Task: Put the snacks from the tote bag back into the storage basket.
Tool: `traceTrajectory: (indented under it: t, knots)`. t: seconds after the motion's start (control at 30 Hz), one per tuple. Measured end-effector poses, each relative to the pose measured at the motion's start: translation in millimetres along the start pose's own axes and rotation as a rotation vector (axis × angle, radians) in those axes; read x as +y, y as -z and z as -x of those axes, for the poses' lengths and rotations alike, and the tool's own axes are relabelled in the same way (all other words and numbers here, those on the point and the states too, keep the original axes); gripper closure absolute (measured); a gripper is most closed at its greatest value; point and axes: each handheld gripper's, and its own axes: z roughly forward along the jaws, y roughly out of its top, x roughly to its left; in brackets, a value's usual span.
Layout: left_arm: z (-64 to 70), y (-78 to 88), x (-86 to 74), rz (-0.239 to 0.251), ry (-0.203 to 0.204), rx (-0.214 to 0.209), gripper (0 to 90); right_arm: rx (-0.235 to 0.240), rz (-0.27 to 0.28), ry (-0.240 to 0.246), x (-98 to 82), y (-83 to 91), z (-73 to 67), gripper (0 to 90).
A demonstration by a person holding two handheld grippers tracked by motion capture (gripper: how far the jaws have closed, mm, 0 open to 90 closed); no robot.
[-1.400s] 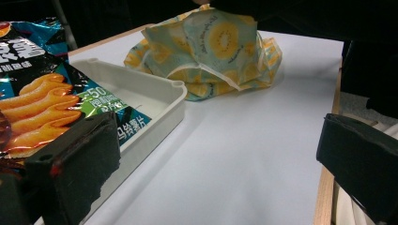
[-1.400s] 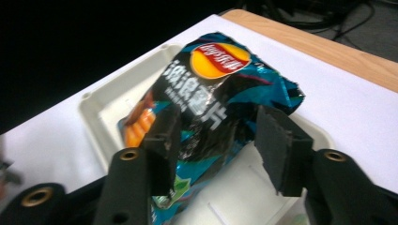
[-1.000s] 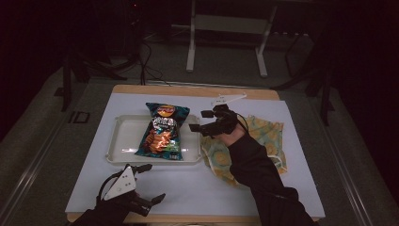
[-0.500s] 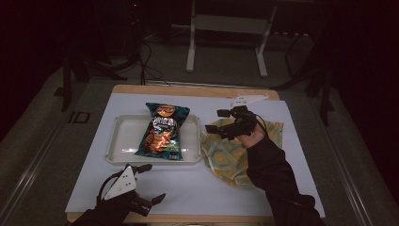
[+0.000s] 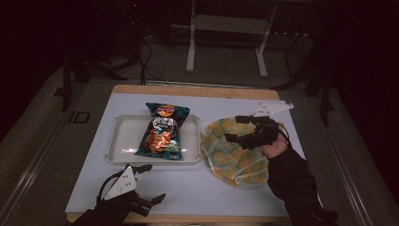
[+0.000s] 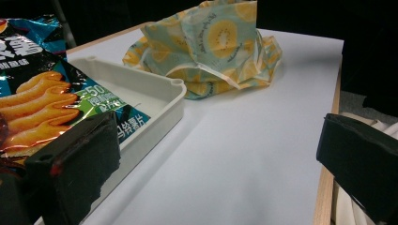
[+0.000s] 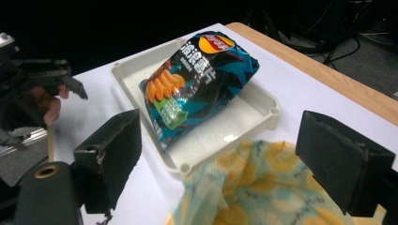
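Note:
A blue and black chip bag (image 5: pixel 163 131) lies in a white tray (image 5: pixel 123 141) left of the table's middle. Right of the tray sits a crumpled yellow and teal fruit-print cloth (image 5: pixel 233 155). My right gripper (image 5: pixel 234 128) hovers open over the cloth's upper part, jaws pointing left toward the tray. In the right gripper view the chip bag (image 7: pixel 197 79) and tray (image 7: pixel 263 105) lie ahead and the cloth (image 7: pixel 263 197) below. My left gripper (image 5: pixel 153 182) rests open at the front left edge with nothing between its jaws, the tray's corner (image 6: pixel 159 101) and the cloth (image 6: pixel 211 47) ahead of it.
A white mat (image 5: pixel 207 188) covers the wooden table, whose back edge (image 5: pixel 197 90) shows as a bare strip. Behind the table stand a metal frame (image 5: pixel 226 28) and cables on the dark floor. A person's dark sleeve (image 5: pixel 294 179) crosses the front right corner.
My right gripper has moved right, from beside the tray's right end to over the cloth. The left gripper, chip bag and tray have stayed put.

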Motion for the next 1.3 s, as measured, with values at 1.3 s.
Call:
traceTrajectory:
  t: [1.3]
  knots:
    - [0.3,-0.9,0.1,-0.008,-0.006,0.002,0.4,-0.417,0.095,-0.073,-126.3,74.5,3.7,12.8]
